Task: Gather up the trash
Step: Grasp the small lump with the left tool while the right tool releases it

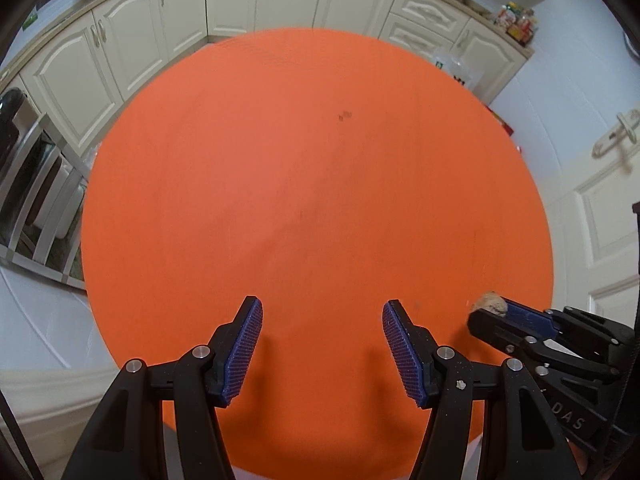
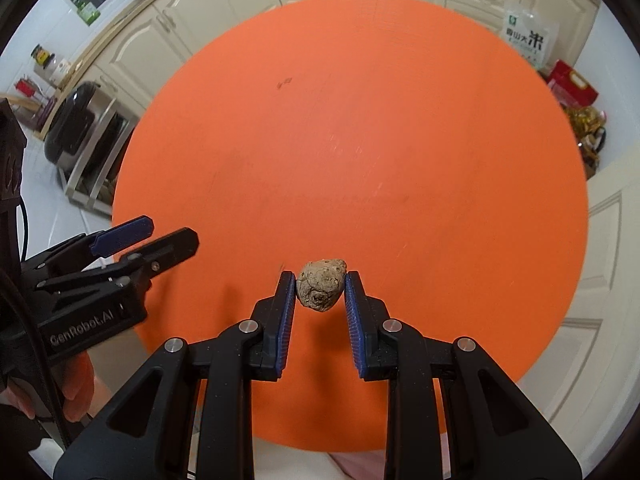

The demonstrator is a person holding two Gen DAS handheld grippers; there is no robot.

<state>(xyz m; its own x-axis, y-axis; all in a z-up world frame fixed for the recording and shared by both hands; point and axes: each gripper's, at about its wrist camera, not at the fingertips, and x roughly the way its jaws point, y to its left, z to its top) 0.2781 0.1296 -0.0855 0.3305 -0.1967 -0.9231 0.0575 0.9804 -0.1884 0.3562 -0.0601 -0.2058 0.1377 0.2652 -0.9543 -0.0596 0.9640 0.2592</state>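
Observation:
A brown, lumpy ball of crumpled trash (image 2: pixel 321 285) hangs above the round orange table (image 2: pixel 360 140), pinched between the blue pads of my right gripper (image 2: pixel 320 284), which is shut on it. In the left wrist view the same trash (image 1: pixel 490 303) peeks out at the tip of the right gripper (image 1: pixel 494 312) at the table's right edge. My left gripper (image 1: pixel 322 314) stands open over the orange table (image 1: pixel 312 180) with nothing between its fingers. The left gripper (image 2: pixel 168 236) also shows at the left of the right wrist view, held by a hand.
Cream kitchen cabinets (image 1: pixel 240 0) curve round behind the table. A black appliance on a metal rack (image 2: pixel 76 128) stands on the floor at left. A rice bag (image 2: pixel 528 40) and a red box (image 2: pixel 572 88) lie at right. A small dark speck (image 1: pixel 345 115) marks the tabletop.

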